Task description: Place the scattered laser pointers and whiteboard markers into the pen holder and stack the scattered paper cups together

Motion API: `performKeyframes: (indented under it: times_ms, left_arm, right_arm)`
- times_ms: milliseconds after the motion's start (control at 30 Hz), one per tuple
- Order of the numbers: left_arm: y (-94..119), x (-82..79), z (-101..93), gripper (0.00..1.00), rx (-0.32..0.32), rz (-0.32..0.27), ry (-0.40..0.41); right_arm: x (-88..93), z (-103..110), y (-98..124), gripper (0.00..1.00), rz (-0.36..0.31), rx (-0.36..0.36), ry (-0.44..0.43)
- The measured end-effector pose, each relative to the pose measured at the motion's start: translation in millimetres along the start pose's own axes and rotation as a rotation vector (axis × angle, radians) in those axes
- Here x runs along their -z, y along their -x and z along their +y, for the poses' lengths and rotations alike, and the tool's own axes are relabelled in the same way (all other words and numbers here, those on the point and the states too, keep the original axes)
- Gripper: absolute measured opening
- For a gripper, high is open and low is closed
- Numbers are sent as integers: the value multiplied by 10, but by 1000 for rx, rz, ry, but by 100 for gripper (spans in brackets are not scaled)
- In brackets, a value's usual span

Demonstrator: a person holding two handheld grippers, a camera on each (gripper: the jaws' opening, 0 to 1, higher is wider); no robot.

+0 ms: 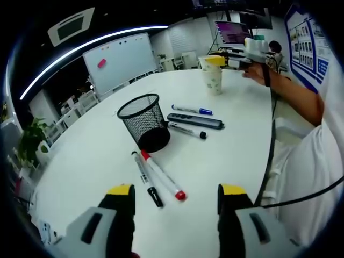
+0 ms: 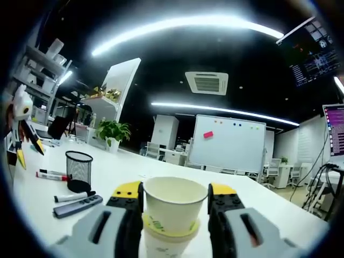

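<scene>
- Right hand-held gripper clasps a plain white paper cup, nested on a green-printed cup at 6 o'clock.
- Left hand-held gripper gapes wide above the white bench.
- Black mesh pen holder stands upright; red-capped marker and black-capped marker lie at its 6 o'clock.

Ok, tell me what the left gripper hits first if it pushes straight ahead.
Probably the red-capped marker and the black marker beside it, lying ahead of the open left gripper. The mesh pen holder stands farther on; depth is uncertain.
</scene>
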State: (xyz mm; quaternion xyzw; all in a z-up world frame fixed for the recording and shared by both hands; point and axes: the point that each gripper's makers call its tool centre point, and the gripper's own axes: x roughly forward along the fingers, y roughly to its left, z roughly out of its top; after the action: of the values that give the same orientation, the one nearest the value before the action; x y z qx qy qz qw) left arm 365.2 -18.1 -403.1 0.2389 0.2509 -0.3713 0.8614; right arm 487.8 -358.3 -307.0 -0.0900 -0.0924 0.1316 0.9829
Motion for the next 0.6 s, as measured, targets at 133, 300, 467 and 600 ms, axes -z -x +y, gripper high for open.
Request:
performKeyframes:
  times_ms: [133,300,467,600]
  left_arm:
    - [1,3,0,63,-1,-1,-1]
    - [2,8,3,63,0,-1,1]
    - [-8,29,5,63,-3,4,10]
    - [-6,34,3,63,-2,2,13]
  right_arm:
    - [14,13,-6,47,6,-3,1]
    - [41,29,-14,48,16,-3,-2]
    - [87,49,-13,48,27,-5,-4]
    - [154,57,-13,48,49,-7,3]
